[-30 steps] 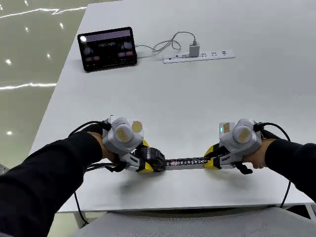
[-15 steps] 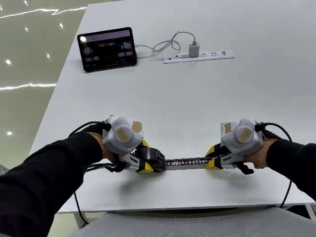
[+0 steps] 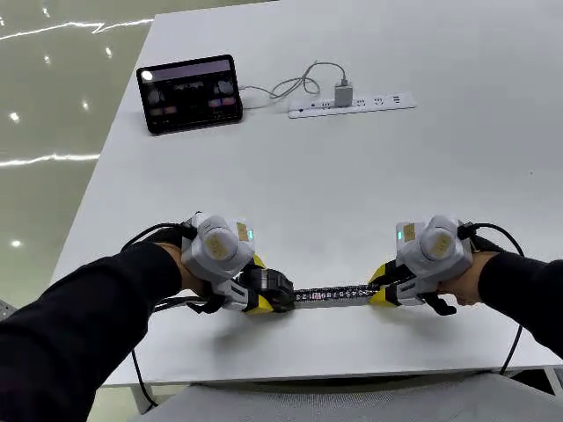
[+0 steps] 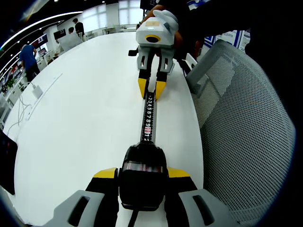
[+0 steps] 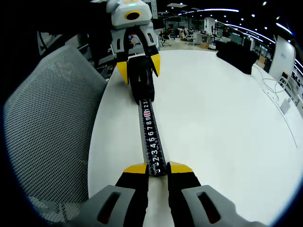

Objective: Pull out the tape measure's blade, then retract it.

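Black tape measure case (image 4: 142, 176): clamped between the left gripper (image 3: 258, 282) jaws, resting on the white table (image 3: 369, 176) near its front edge.
Blade (image 5: 151, 135): drawn out of the case, numbered face up, lying low along the table and spanning between both grippers.
Right gripper (image 5: 157, 169): jaws pinched on the blade's free end.
Case mouth: faces the right gripper; whatever blade stays inside is hidden.
End hook: covered by the yellow fingertips (image 5: 179, 168).
Power strip (image 3: 352, 103): far side of the table, white charger (image 3: 343, 90) plugged in, cable (image 3: 295, 81) looping toward the tablet (image 3: 189, 90).
Tablet screen: lit, content too small to read.
Mesh chair (image 4: 246, 118): grey, beside the table's front edge, cut off by the frame.
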Demonstrator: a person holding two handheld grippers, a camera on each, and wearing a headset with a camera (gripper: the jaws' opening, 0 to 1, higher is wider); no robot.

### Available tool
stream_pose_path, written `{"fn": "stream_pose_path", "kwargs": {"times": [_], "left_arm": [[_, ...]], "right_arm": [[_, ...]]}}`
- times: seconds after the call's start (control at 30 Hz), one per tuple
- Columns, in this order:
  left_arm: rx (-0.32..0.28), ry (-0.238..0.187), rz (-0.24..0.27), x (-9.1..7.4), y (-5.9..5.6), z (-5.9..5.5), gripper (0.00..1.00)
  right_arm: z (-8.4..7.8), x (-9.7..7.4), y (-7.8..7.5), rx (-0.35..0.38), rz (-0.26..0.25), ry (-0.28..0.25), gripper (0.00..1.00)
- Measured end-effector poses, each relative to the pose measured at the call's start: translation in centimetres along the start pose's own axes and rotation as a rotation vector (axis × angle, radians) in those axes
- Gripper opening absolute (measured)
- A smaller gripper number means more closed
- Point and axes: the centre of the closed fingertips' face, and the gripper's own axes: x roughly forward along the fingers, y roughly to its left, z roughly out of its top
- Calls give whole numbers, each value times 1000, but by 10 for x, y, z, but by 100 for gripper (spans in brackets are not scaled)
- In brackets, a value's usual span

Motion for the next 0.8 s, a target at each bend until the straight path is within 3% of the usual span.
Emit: {"fn": "stream_pose_path", "kwargs": {"times": [0.8], "left_arm": [[-1, -1, -1, 0, 0, 1, 33]], "right_arm": [[-8, -7, -2, 6, -6, 5, 10]]}}
